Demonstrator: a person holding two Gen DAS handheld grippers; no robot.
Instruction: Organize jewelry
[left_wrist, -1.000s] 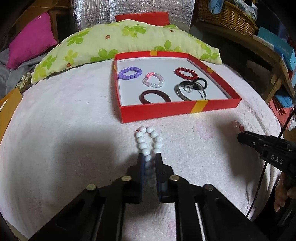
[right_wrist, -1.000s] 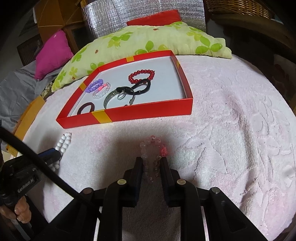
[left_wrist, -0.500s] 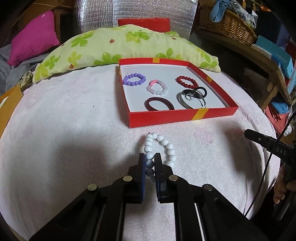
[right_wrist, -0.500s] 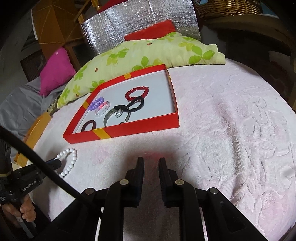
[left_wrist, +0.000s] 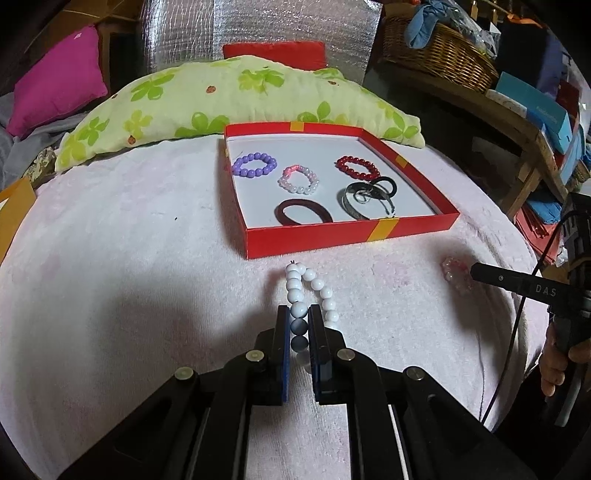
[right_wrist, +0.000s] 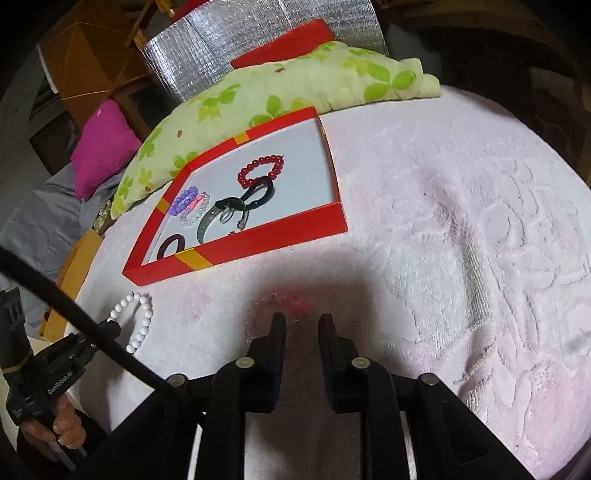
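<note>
Left wrist view: left hand-held gripper (left_wrist: 299, 325) pinches the light, floppy white bead bracelet (left_wrist: 308, 291); right hand-held gripper (right_wrist: 302, 325) gapes empty behind the slippery clear bead bracelet (right_wrist: 280, 301).

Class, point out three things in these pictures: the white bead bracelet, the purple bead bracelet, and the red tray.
white bead bracelet (left_wrist: 295, 295): left wrist view, a bead just ahead of the fingertips.
purple bead bracelet (left_wrist: 246, 171): left wrist view, its near-left beads.
red tray (left_wrist: 332, 236): left wrist view, the near outer wall.

2 wrist views, low and near over the blanket (left_wrist: 147, 295), sharing the red tray (left_wrist: 351, 240)
</note>
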